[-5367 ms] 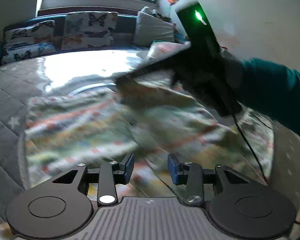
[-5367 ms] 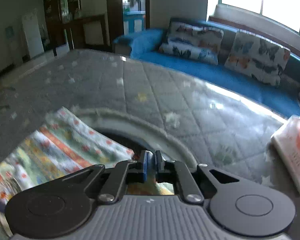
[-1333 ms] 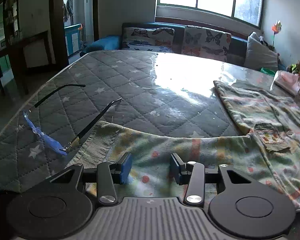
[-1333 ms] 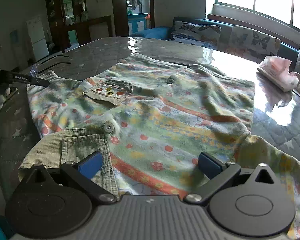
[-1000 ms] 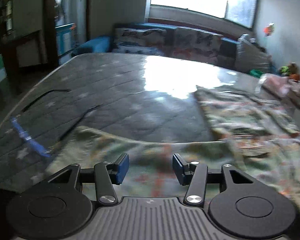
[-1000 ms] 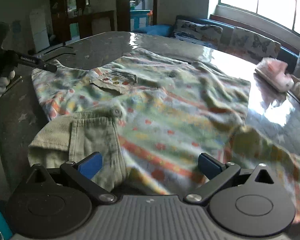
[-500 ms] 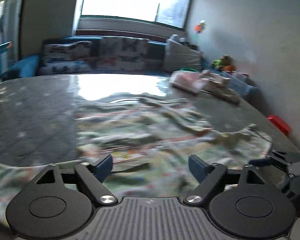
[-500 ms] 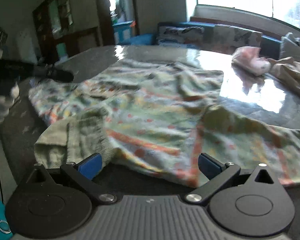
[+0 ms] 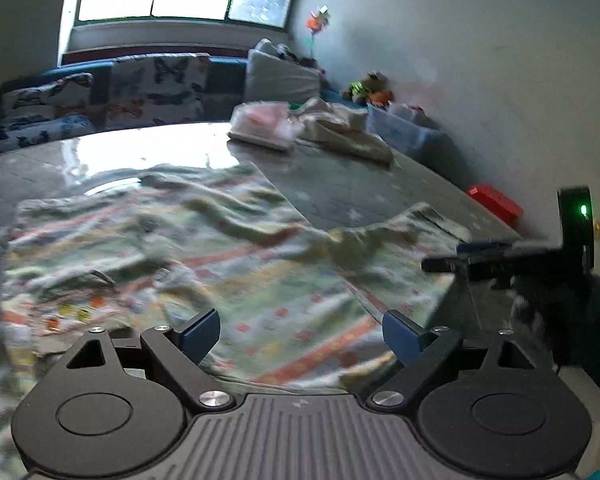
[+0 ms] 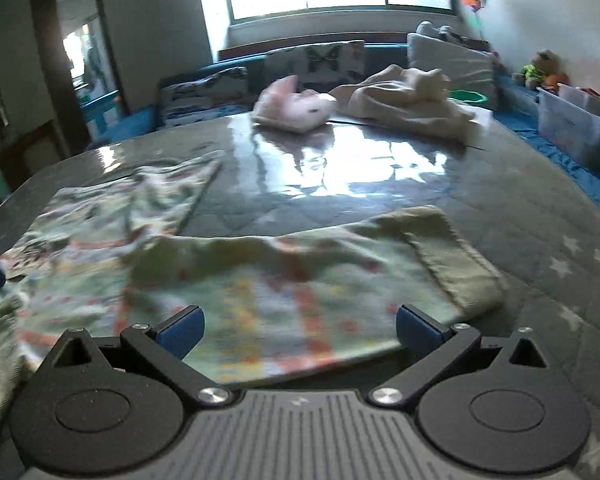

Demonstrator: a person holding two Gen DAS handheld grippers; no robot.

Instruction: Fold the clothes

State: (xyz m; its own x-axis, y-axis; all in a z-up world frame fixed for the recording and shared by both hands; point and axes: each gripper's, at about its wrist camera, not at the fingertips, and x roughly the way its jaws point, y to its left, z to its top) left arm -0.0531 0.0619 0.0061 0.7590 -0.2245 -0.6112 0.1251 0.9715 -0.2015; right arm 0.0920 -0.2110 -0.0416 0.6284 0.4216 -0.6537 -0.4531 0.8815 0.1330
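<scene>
Beige cloth [image 10: 412, 104] and pink pack [image 10: 296, 110] lie beyond the shirt [image 10: 260, 280]; both hand-held grippers [image 9: 300, 330] [image 10: 298, 328] gape, empty.

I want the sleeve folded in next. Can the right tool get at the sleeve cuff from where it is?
Probably yes: the right tool is open above the shirt, and the cuff lies flat and uncovered just ahead to its right.

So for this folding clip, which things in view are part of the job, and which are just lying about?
Part of the job:
- patterned shirt, spread on the table
- left gripper, jaws open and just been opening, nothing gripped
- right gripper, jaws open over the sleeve

Lying about:
- pink packet
- beige cloth pile
- red box
- butterfly cushions
</scene>
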